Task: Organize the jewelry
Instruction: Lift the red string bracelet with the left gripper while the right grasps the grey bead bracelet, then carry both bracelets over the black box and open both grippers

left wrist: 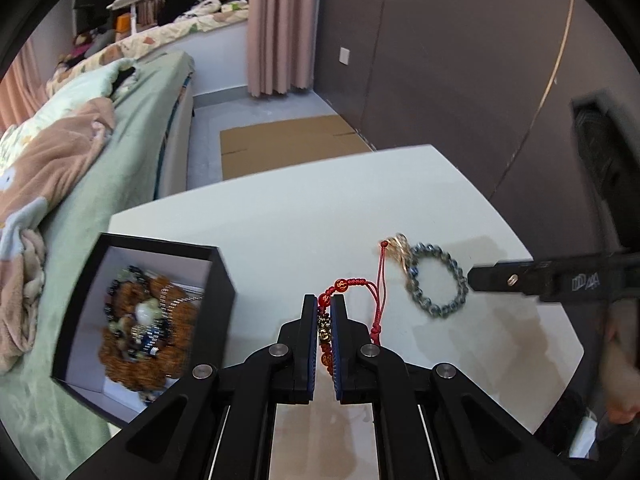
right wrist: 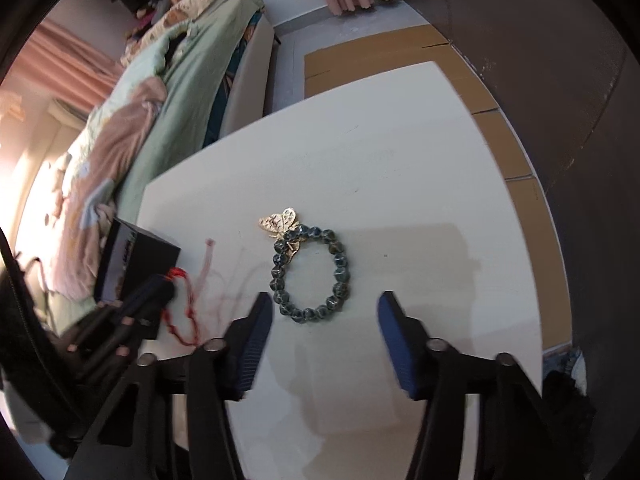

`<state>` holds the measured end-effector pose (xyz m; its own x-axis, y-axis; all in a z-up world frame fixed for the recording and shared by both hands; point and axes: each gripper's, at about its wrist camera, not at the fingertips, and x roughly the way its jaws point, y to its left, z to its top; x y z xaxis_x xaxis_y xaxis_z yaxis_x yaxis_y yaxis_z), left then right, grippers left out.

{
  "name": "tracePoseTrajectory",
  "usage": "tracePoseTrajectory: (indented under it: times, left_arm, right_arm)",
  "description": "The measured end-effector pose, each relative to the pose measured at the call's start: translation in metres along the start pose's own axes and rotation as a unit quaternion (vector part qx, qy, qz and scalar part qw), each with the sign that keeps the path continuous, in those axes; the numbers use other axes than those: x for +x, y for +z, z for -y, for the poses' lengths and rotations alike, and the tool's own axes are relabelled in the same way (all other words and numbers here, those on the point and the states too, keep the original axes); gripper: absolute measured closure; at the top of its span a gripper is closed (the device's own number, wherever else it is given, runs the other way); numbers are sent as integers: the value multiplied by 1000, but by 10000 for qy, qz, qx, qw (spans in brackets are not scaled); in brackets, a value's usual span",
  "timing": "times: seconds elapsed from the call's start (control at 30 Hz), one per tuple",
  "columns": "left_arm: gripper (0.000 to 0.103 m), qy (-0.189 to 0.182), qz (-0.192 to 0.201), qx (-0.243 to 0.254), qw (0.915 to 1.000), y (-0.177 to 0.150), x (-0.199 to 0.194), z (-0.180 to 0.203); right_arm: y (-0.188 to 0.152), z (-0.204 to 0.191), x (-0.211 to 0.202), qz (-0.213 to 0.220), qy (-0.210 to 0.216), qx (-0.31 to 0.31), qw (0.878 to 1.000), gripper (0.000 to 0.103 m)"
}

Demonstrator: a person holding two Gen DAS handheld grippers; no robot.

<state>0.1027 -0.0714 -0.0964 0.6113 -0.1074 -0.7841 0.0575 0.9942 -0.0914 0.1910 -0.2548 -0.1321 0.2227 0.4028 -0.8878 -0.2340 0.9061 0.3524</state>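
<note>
My left gripper (left wrist: 325,312) is clamped nearly closed on the red cord bracelet (left wrist: 348,286), its gold charm and red beads pinched between the pads and the knotted cords hanging loose to the right above the white table (left wrist: 280,216). Just left of it, at the table's left edge, sits the open black jewelry box (left wrist: 218,280), white inside, with brown, dark and pale beaded pieces heaped in it; its near wall rises close beside my left finger.

My right gripper (right wrist: 324,308) stands partly open with nothing between its blue pads, poised over the near side of the blue-grey bead bracelet (right wrist: 310,272), which lies flat on the table. A gold butterfly brooch (right wrist: 282,222) rests touching that bracelet's far-left beads.

Beyond the bracelet the tabletop is bare out to its far edge and right corner. Past the left edge runs a bed with green sheet (left wrist: 132,128) and a rumpled blanket; flattened cardboard (left wrist: 288,144) lies on the floor beyond, beside a dark wall (left wrist: 440,60).
</note>
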Motion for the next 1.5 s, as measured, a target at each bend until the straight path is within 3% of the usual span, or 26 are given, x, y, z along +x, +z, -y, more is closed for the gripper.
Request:
tracePoseTrajectory:
  times: [0.3,0.37,0.43,0.6,0.8,1.17,1.33,1.37,1.4,1.43,1.47,1.5]
  left_arm:
    - [97,-48,283,-329,9990,9,-26,-33]
    - [97,-50,358,-414,9985,11,-33,-41]
    - [97,-53,461,-509,9976,13,-40,-49]
    - [97,-51,730,-810,9940,16,-61,-72]
    - [97,39,880,-1053,9905,16,-75,-95]
    - [97,-181,1225,-1314,9836,16,-92,-117]
    - [94,-284,1029,-1529,9825,16,-85,-128]
    - [84,-282,1013,-1566,9820,15,-84,-130]
    - [55,-280,1006,-1623,9812,15,-84,-133]
    - [34,-298,1013,-1655,9805,14,-85,-135]
    - [0,-335,1028,-1694,9796,14,-86,-136]
    - [1,-389,1130,-1761,9771,12,-90,-138]
  right_arm:
    - [3,-15,25,-150,-848,-112,9962,78]
    - [3,-21,27,-105,-1102,-259,9935,87]
    - [3,-24,28,-68,-1139,-285,9931,91]
    - [7,-9,16,68,-662,134,9977,91]
    - [8,-3,-17,520,549,576,9955,91]
    - [8,-40,-40,892,1347,495,9856,91]
    - [9,-67,-48,1039,1656,274,9803,91]
    - [10,-72,-47,1037,1725,247,9792,91]
    - [10,-76,-46,1029,1787,219,9783,91]
    - [10,-80,-45,1015,1858,197,9771,91]
    - [10,-85,-43,1004,1901,177,9765,91]
    - [10,-91,-41,990,1949,140,9757,91]
